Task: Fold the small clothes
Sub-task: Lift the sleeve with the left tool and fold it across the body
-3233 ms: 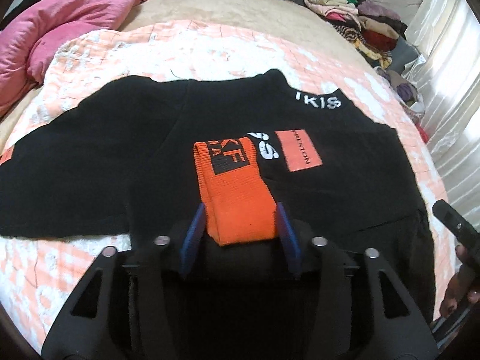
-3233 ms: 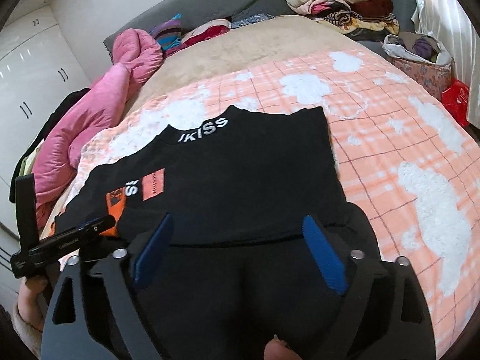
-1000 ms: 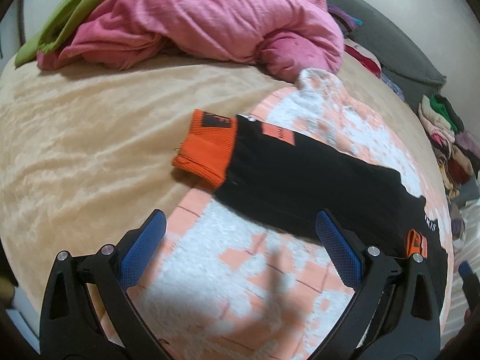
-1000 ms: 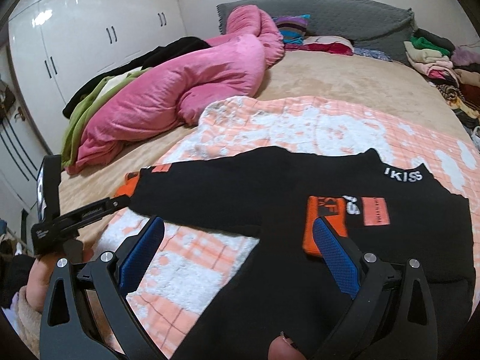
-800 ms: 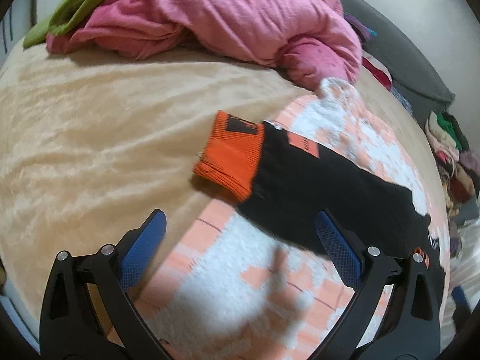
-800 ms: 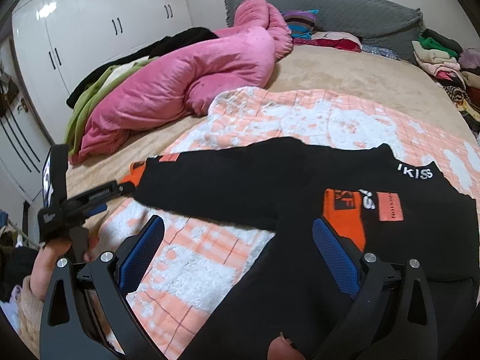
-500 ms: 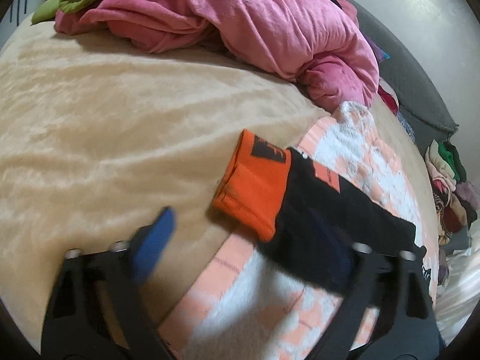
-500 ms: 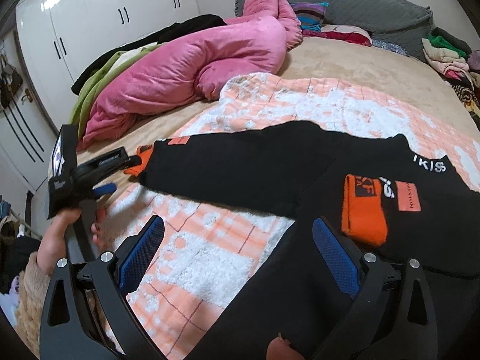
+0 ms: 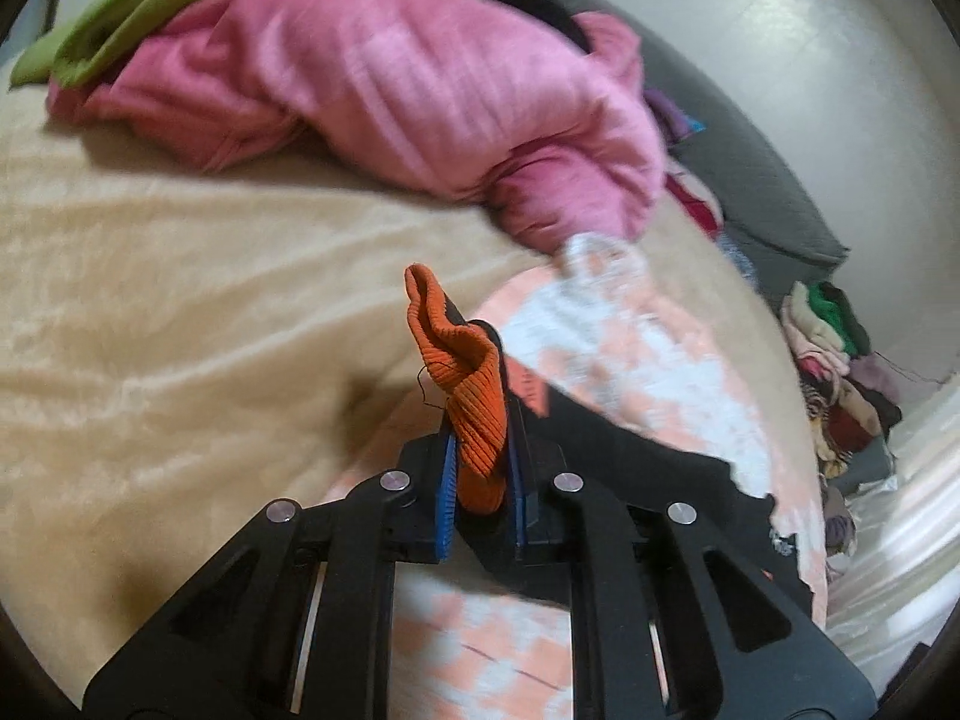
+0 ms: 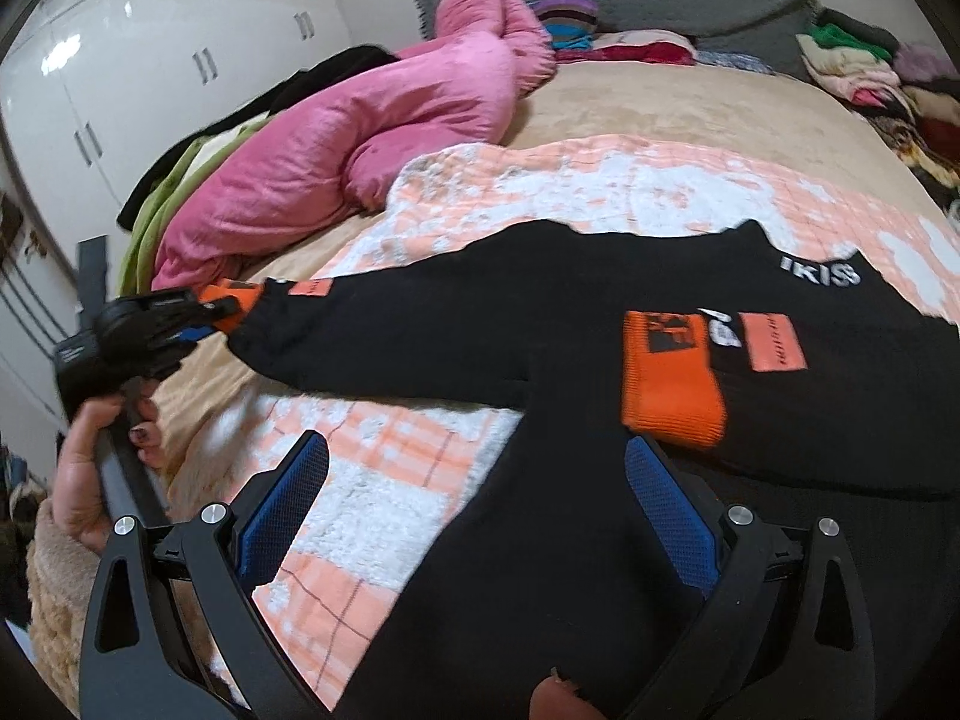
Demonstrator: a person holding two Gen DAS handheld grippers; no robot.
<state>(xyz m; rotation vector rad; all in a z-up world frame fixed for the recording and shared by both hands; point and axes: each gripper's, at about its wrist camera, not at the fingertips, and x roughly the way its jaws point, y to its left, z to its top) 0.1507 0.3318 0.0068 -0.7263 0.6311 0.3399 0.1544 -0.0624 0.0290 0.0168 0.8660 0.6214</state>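
Note:
A black sweater (image 10: 540, 324) with orange cuffs lies on the orange-and-white blanket (image 10: 372, 480). One sleeve is folded across the chest, its orange cuff (image 10: 669, 378) lying flat. The other sleeve stretches out to the left. My left gripper (image 9: 480, 480) is shut on that sleeve's orange cuff (image 9: 474, 396), which bunches up between the blue pads; it also shows in the right wrist view (image 10: 198, 324). My right gripper (image 10: 474, 504) is open and empty, just above the sweater's lower body.
A pink duvet (image 10: 372, 138) and green and black clothes lie at the back left. Stacks of folded clothes (image 10: 870, 72) sit at the back right. A beige bedcover (image 9: 180, 324) surrounds the blanket. White wardrobes (image 10: 150, 60) stand to the left.
My left gripper has moved onto the outstretched sleeve's orange cuff and closed on it, lifting it a little. My right gripper stays open over the sweater.

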